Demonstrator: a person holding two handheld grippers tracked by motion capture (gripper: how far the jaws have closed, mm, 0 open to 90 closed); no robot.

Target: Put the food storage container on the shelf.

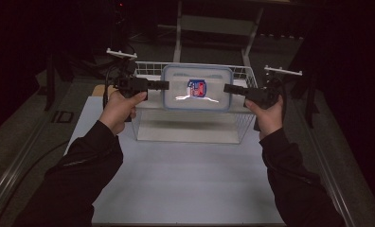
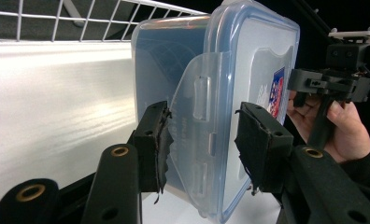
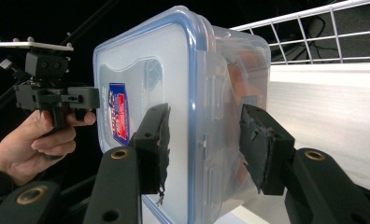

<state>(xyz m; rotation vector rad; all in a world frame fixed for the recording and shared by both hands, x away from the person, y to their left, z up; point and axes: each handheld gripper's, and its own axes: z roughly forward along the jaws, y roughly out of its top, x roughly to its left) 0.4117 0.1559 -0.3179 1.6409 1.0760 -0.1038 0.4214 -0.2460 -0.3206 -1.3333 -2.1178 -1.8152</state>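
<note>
Held aloft over the wire basket (image 1: 240,127): clear lidded container (image 1: 197,88), carried level between both tools. Left tool (image 1: 165,85) clamped on the left latch side, right tool (image 1: 227,88) clamped on the opposite end, jaws pressing lid and base alike. Probably heading down into the basket, hard to say in this dim light. Best lowered evenly, both grips firm, lid kept flat, clear of the rim.

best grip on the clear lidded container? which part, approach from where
Judging by its shape, take the container by its two short ends, one gripper from each side, pads spanning the lid rim and the wall below at the latch flap. The body is too wide for one pair of jaws. That is how the left gripper and right gripper grip it now, above the wire basket.
</note>
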